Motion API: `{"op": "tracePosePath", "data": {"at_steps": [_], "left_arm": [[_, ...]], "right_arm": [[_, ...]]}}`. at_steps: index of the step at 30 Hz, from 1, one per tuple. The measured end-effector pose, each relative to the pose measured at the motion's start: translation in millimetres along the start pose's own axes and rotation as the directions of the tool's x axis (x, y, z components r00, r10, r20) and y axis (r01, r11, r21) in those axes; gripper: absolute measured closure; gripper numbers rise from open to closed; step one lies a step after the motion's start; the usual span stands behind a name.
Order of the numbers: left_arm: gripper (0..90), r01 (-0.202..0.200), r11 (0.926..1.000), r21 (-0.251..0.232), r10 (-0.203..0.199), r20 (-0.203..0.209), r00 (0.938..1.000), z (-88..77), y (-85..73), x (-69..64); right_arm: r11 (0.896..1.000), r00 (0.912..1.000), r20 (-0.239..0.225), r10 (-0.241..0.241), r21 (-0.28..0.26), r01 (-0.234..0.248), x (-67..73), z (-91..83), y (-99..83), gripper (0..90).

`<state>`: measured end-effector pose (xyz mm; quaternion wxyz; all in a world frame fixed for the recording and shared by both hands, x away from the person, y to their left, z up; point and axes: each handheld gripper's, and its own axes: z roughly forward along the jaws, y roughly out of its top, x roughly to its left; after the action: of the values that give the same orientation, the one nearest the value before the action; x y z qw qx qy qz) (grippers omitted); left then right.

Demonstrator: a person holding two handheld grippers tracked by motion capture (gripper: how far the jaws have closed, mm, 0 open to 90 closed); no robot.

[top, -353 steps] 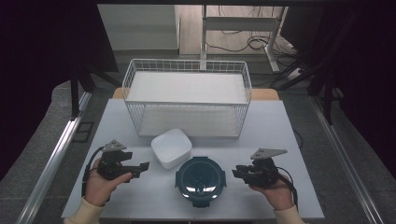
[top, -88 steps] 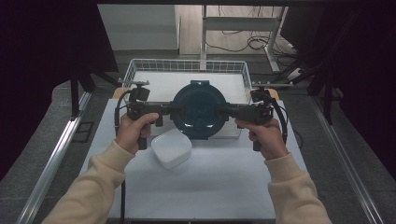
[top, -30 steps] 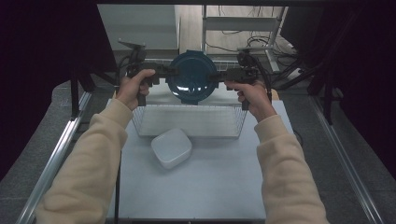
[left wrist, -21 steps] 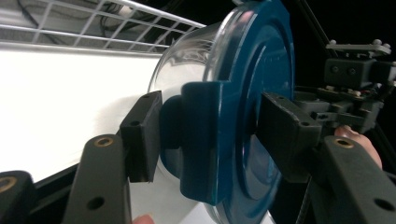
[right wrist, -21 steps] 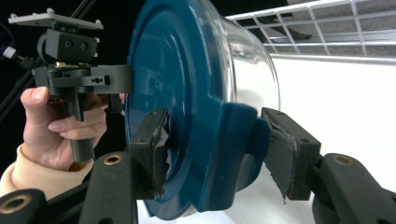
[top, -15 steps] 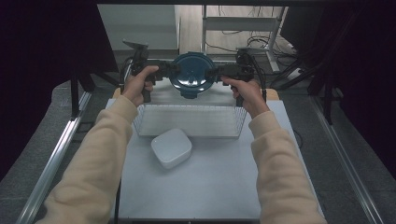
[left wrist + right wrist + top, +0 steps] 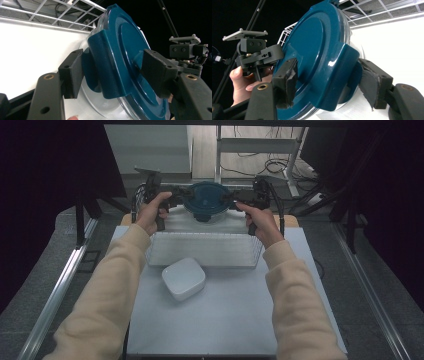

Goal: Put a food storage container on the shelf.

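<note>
Right now I am watching the container (image 7: 206, 200), a clear round tub under a teal lid (image 7: 125, 62), sitting at the far end of the wire basket (image 7: 205, 249), around twelve o'clock on the table (image 7: 225, 320) in the high view. It is between my two tongs. The left gripper (image 7: 181, 194) is reaching in from nine o'clock and the right gripper (image 7: 235, 196) from three o'clock. In the left gripper view the lid's side clasp is lying between the jaws, and both pads are standing off it with a visible gap; these jaws have just been opening. In the right gripper view the opposite clasp is sitting between the jaws, again with clearance on both sides, and they too have just been opening. So neither tong is gripping. A white bowl (image 7: 183, 278) is resting upside down nearer to me, at about seven o'clock from the basket.
</note>
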<state>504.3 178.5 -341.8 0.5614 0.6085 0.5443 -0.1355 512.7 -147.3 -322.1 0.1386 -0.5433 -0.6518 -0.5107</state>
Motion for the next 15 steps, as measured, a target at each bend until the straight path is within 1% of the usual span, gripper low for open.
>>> {"op": "tracePosePath", "data": {"at_steps": [1, 2, 3, 5, 6, 7, 8, 9, 10, 11, 12, 13, 14, 15], "left_arm": [[33.4, -0.016, 0.9999, -0.004, 0.016, -0.017, 0.9997, 0.2, -0.9, -1.6], [29.9, -0.032, 0.9994, -0.011, 0.031, -0.035, 0.9989, -0.2, -1.9, -3.5], [26.6, -0.047, 0.9987, -0.021, 0.046, -0.048, 0.9978, -1.4, -3.0, -5.4], [22.2, -0.080, 0.9963, -0.031, 0.078, -0.069, 0.9946, -4.7, -5.2, -8.9], [20.3, -0.104, 0.9940, -0.034, 0.101, -0.083, 0.9915, -7.3, -6.8, -10.8], [18.9, -0.128, 0.9909, -0.041, 0.124, -0.102, 0.9871, -11.2, -10.1, -13.8], [17.8, -0.152, 0.9871, -0.050, 0.145, -0.121, 0.9819, -14.8, -13.4, -16.4], [17.7, -0.180, 0.9818, -0.061, 0.170, -0.144, 0.9750, -19.0, -17.6, -19.5], [17.6, -0.199, 0.9775, -0.070, 0.186, -0.157, 0.9699, -22.1, -21.0, -21.9], [17.6, -0.219, 0.9726, -0.078, 0.204, -0.172, 0.9639, -26.4, -26.0, -25.2], [17.6, -0.247, 0.9659, -0.076, 0.230, -0.189, 0.9547, -30.8, -31.5, -28.5], [17.7, -0.297, 0.9525, -0.065, 0.278, -0.212, 0.9369, -37.4, -40.9, -33.4], [17.8, -0.318, 0.9463, -0.060, 0.298, -0.219, 0.9290, -40.3, -45.9, -35.9], [17.9, -0.337, 0.9398, -0.055, 0.318, -0.222, 0.9218, -44.1, -53.3, -38.9]], "right_arm": [[1.000, 0.9999, 0.011, -0.010, -0.001, 0.010, 1.7, 0.5, -0.7, 29.1], [1.000, 0.9991, 0.034, -0.026, -0.014, 0.026, 3.7, 1.3, -1.6, 23.8], [0.999, 0.9982, 0.049, -0.035, -0.020, 0.036, 6.5, 0.8, -2.9, 20.3], [0.998, 0.9977, 0.053, -0.042, -0.039, 0.044, 12.9, -2.5, -6.0, 16.9], [0.997, 0.9957, 0.070, -0.062, -0.045, 0.065, 17.4, -4.9, -7.9, 12.4], [0.995, 0.9925, 0.087, -0.085, -0.045, 0.090, 22.0, -7.3, -10.4, 10.8], [0.991, 0.9881, 0.103, -0.114, -0.057, 0.120, 27.3, -10.8, -15.0, 10.0], [0.988, 0.9857, 0.104, -0.132, -0.071, 0.140, 30.9, -13.6, -19.8, 9.6], [0.984, 0.9834, 0.105, -0.148, -0.080, 0.157, 34.3, -16.4, -24.8, 8.9], [0.982, 0.9805, 0.109, -0.163, -0.078, 0.172, 36.8, -18.6, -28.5, 8.5], [0.977, 0.9739, 0.122, -0.191, -0.077, 0.201, 39.6, -21.7, -33.7, 8.1], [0.970, 0.9662, 0.137, -0.218, -0.078, 0.230, 42.0, -25.2, -39.2, 8.0], [0.958, 0.9532, 0.150, -0.262, -0.076, 0.276, 44.4, -30.7, -47.6, 8.0], [0.952, 0.9458, 0.155, -0.285, -0.071, 0.299, 45.2, -33.6, -51.9, 8.0]]}}
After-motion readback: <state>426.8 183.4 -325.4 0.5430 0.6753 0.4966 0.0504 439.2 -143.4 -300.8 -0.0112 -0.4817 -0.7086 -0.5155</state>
